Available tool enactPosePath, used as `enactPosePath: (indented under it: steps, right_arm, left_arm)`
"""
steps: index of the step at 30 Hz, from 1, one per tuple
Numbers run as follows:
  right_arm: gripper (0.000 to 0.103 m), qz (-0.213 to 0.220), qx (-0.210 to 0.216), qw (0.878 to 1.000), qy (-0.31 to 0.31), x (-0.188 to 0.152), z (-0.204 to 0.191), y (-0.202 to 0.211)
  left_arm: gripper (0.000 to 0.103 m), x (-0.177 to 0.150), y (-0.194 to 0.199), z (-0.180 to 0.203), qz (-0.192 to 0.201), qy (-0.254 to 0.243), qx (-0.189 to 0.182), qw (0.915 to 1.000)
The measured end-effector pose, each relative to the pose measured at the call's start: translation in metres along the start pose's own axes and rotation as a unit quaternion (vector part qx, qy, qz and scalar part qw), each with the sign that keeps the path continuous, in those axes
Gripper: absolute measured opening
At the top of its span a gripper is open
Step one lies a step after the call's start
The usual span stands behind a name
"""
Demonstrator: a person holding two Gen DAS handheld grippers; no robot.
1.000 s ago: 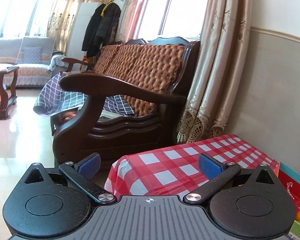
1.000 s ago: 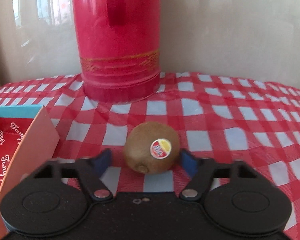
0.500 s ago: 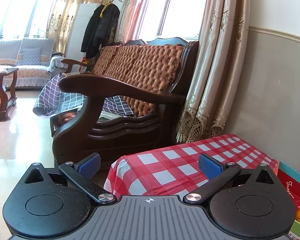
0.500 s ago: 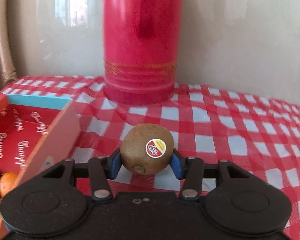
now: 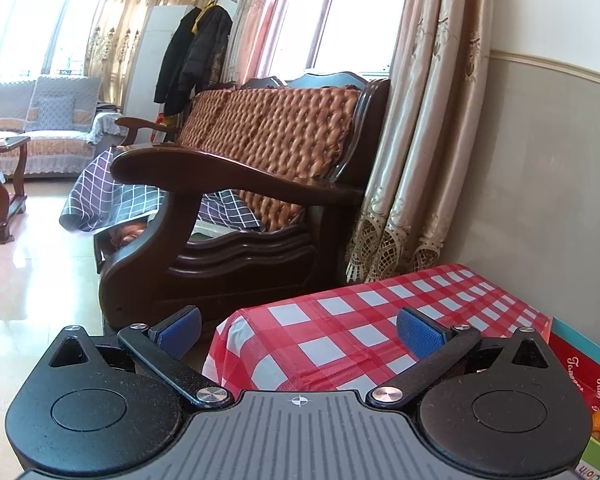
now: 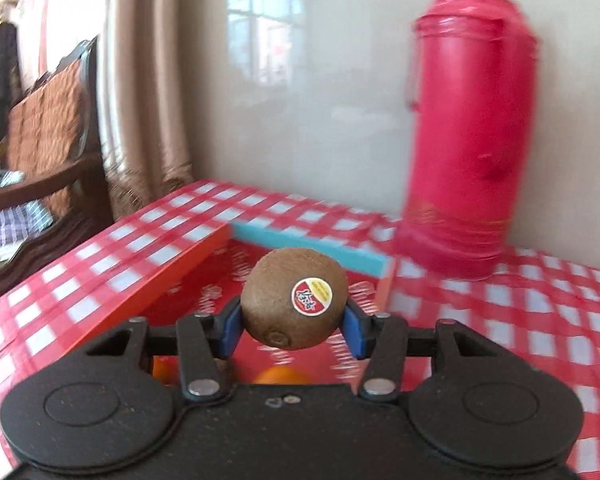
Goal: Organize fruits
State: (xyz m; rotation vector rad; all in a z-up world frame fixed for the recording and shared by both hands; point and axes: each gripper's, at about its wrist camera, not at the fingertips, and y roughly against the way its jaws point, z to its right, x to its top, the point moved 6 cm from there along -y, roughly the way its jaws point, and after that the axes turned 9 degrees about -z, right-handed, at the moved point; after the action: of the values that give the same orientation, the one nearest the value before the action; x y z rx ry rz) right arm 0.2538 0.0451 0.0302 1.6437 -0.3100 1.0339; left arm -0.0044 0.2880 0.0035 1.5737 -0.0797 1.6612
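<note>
1. One kiwi (image 6: 294, 298), brown with a red and yellow sticker, is clamped between the blue pads of the right gripper (image 6: 293, 326).
2. Below and beyond those fingers lies an open red box (image 6: 188, 256) with a blue far wall; orange fruit (image 6: 278, 375) shows inside, just under the kiwi.
3. Right of the box stands a tall red flask (image 6: 470, 136) on the checked tablecloth (image 6: 500, 312).
4. The left gripper (image 5: 298, 330) is spread wide, holding nothing, over the cloth's edge.

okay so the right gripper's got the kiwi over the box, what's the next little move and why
Probably lower it into the red box and then open. The right gripper is shut on the kiwi, which hangs above the box's inside, where an orange fruit already lies. The left gripper is open and holds nothing.
</note>
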Motion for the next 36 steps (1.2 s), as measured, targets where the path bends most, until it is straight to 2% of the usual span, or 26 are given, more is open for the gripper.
enactPosePath:
  steps: [5, 7, 8, 9, 13, 17, 21, 24, 25, 27, 30, 32, 36]
  right_arm:
    - [0.043, -0.048, -0.004, 0.999, 0.019, -0.004, -0.023, -0.033]
    - [0.046, -0.051, -0.004, 0.999, 0.016, -0.001, -0.023, -0.034]
    - [0.057, -0.055, -0.004, 0.998, 0.016, -0.002, -0.023, -0.034]
    - [0.062, -0.056, -0.009, 0.998, 0.017, -0.003, -0.021, -0.034]
    - [0.065, -0.033, -0.024, 0.999, 0.035, -0.003, -0.021, -0.019]
    - [0.081, -0.002, -0.028, 0.999, 0.027, -0.001, -0.013, 0.017]
    - [0.092, 0.027, -0.040, 0.999, 0.010, -0.008, 0.004, 0.068]
    - [0.093, 0.039, -0.052, 0.998, -0.013, -0.022, 0.021, 0.109]
    - [0.098, 0.043, -0.060, 0.997, -0.022, -0.029, 0.028, 0.125]
    - [0.097, 0.053, -0.074, 0.995, -0.031, -0.040, 0.037, 0.149]
    - [0.097, 0.073, -0.109, 0.991, -0.038, -0.059, 0.046, 0.188]
    - [0.097, 0.074, -0.114, 0.990, -0.049, -0.071, 0.048, 0.207]
    - [0.097, 0.075, -0.110, 0.988, -0.082, -0.094, 0.049, 0.240]
  left_arm:
    - [0.103, 0.000, 0.001, 0.002, 0.001, -0.006, -0.003, 1.0000]
    - [0.103, 0.000, 0.001, 0.003, 0.000, -0.006, -0.006, 1.0000]
    - [0.103, 0.000, 0.001, 0.004, 0.000, -0.006, -0.007, 1.0000]
    - [0.103, 0.000, 0.001, 0.005, -0.002, -0.007, -0.007, 0.9999]
    - [0.103, -0.001, 0.002, 0.010, -0.002, -0.014, -0.013, 0.9998]
    - [0.103, -0.003, 0.007, 0.021, 0.004, -0.034, -0.023, 0.9992]
    - [0.103, -0.006, 0.017, 0.042, 0.015, -0.066, -0.047, 0.9966]
    - [0.103, -0.010, 0.025, 0.064, 0.003, -0.103, -0.086, 0.9910]
    - [0.103, -0.010, 0.030, 0.072, -0.005, -0.114, -0.099, 0.9885]
    - [0.103, -0.009, 0.047, 0.086, -0.017, -0.126, -0.120, 0.9847]
    - [0.103, -0.003, 0.088, 0.105, -0.020, -0.140, -0.168, 0.9756]
    - [0.103, 0.000, 0.119, 0.118, -0.023, -0.167, -0.192, 0.9667]
    - [0.103, 0.001, 0.170, 0.125, -0.035, -0.213, -0.214, 0.9527]
